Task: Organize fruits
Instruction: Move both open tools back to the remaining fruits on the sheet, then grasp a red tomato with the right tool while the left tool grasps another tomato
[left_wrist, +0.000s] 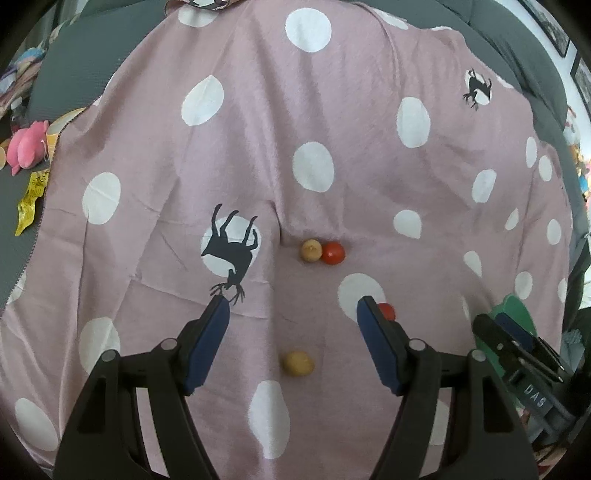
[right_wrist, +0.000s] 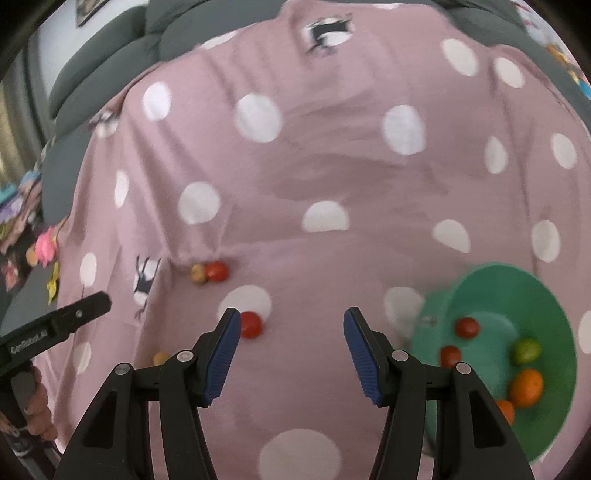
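On a pink polka-dot cloth (left_wrist: 258, 147) lie small round fruits. A tan fruit (left_wrist: 298, 363) lies between the open fingers of my left gripper (left_wrist: 291, 314). A tan fruit (left_wrist: 310, 250) touches a red fruit (left_wrist: 333, 253) farther off; the pair also shows in the right wrist view (right_wrist: 210, 272). Another red fruit (left_wrist: 386, 311) peeks past the left gripper's right finger and lies beside the left finger of my open, empty right gripper (right_wrist: 291, 321) in its view (right_wrist: 251, 324). A green bowl (right_wrist: 535, 295) at right holds red, orange and green fruits.
The cloth covers a grey cushioned surface (left_wrist: 74, 74). A pink plush toy (left_wrist: 27, 146) and a yellow wrapper (left_wrist: 31, 199) lie off the cloth at far left. The green bowl's edge (left_wrist: 517, 310) and the right gripper (left_wrist: 517, 354) show at right in the left wrist view.
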